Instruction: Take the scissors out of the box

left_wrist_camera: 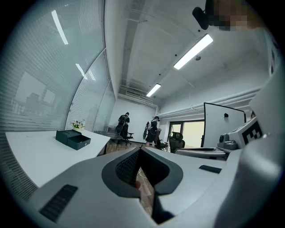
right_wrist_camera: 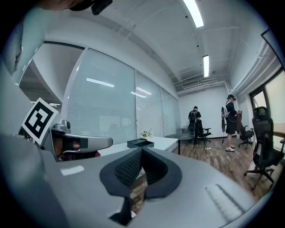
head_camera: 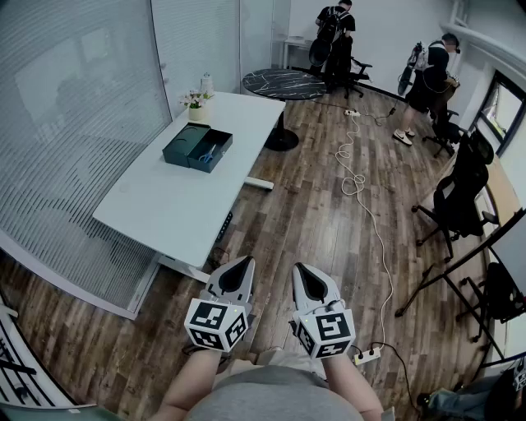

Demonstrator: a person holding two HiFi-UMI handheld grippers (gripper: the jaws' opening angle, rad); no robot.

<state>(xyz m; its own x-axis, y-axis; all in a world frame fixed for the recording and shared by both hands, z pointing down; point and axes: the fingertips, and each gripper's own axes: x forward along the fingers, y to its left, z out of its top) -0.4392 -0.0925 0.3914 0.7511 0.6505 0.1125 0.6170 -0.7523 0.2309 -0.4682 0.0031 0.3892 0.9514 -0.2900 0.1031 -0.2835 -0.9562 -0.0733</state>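
One pair blue-handled scissors [head_camera: 207,154], in open dark box [head_camera: 182,146] on white table [head_camera: 164,205] (well apart from both grippers): probably light, stiff; grasp at handles. Grey left gripper [head_camera: 243,263], grey right gripper [head_camera: 301,271]: jaws together, empty.

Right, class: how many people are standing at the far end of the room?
2. One person stands behind the round dark table; the other person stands further right on the wood floor. More may be out of frame.
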